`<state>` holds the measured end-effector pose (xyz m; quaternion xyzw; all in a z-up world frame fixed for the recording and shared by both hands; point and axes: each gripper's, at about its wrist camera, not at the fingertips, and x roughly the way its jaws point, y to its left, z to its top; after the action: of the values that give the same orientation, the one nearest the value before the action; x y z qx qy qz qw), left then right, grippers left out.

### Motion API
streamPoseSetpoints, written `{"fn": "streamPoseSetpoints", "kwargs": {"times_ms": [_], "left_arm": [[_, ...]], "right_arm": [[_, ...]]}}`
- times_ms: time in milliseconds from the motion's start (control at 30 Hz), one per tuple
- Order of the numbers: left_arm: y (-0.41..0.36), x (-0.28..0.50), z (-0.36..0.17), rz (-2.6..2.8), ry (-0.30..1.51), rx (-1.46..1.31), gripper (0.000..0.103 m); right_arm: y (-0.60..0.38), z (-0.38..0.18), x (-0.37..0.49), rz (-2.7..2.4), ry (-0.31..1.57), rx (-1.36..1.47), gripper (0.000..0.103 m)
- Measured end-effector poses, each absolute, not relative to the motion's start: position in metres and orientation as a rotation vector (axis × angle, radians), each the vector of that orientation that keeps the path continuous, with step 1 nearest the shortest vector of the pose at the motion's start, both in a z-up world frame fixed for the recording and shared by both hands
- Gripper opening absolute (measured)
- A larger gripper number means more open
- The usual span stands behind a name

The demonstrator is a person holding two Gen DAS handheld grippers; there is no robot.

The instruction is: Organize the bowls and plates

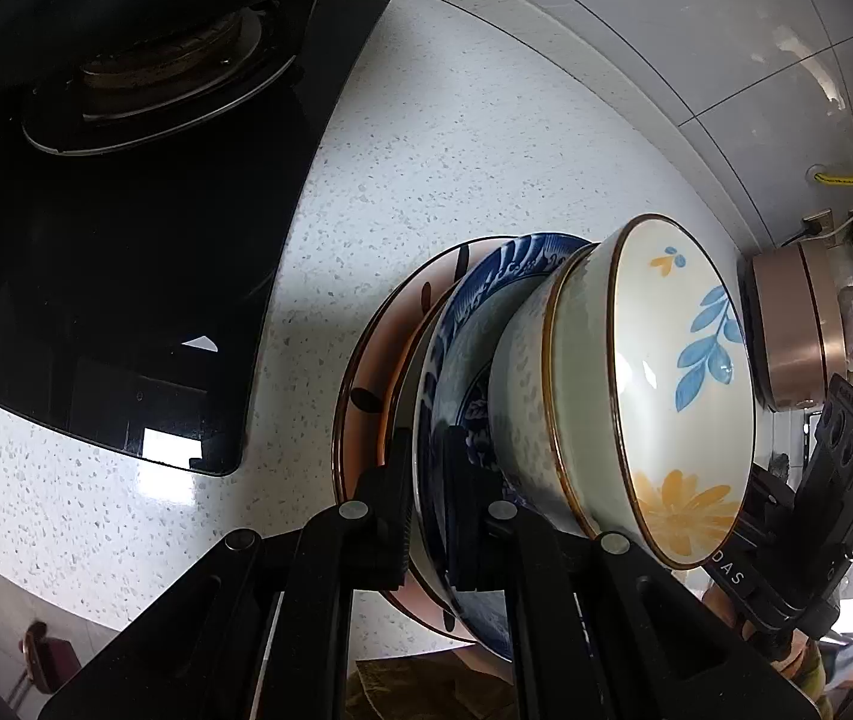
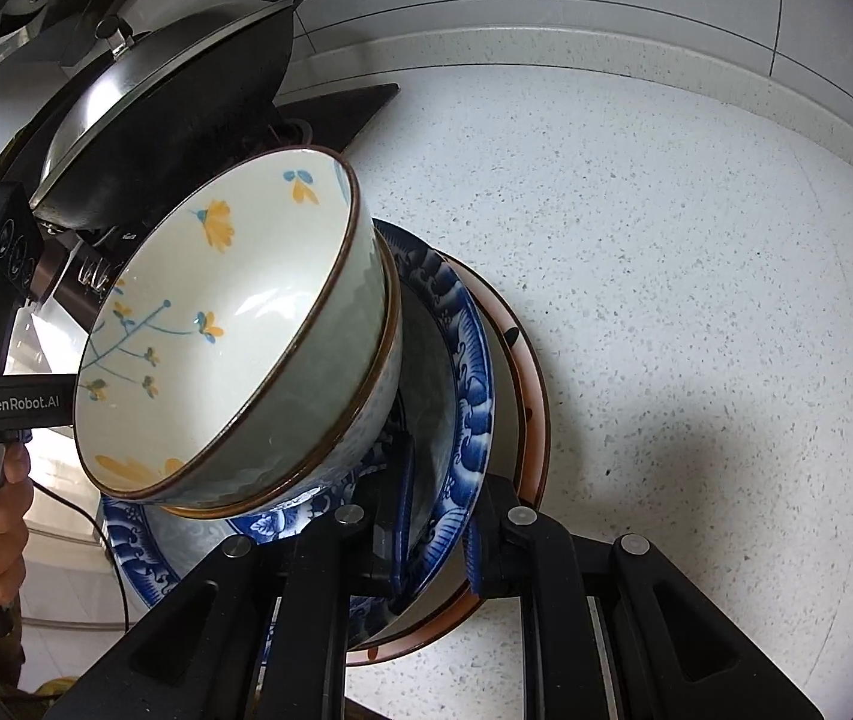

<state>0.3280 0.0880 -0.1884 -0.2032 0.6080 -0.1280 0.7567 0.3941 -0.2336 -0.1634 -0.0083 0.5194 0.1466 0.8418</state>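
A lidded black wok point(image 2: 186, 96) sits on the glass hob point(image 1: 144, 300) beside the speckled counter point(image 2: 696, 300).

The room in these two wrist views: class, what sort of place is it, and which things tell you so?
Most likely a home kitchen: a black gas hob set into a speckled white countertop, a lidded wok on it, and tiled walls behind.

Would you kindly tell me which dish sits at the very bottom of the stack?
The brown-rimmed orange plate with dark marks; the blue-patterned plate sits above it, with the floral bowls on top.
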Motion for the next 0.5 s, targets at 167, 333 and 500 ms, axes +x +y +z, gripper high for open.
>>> {"fn": "streamPoseSetpoints", "kwargs": {"times_ms": [167, 333, 500], "left_arm": [[0.089, 0.33, -0.187, -0.297, 1.325, -0.438, 0.007], [0.088, 0.327, -0.185, -0.304, 1.31, -0.404, 0.008], [0.086, 0.324, -0.18, -0.291, 1.3, -0.373, 0.008]], "right_arm": [[-0.232, -0.16, 0.398, 0.316, 1.129, -0.037, 0.015], [-0.233, -0.156, 0.402, 0.301, 1.14, -0.065, 0.016], [-0.233, -0.15, 0.401, 0.308, 1.135, -0.084, 0.016]]}}
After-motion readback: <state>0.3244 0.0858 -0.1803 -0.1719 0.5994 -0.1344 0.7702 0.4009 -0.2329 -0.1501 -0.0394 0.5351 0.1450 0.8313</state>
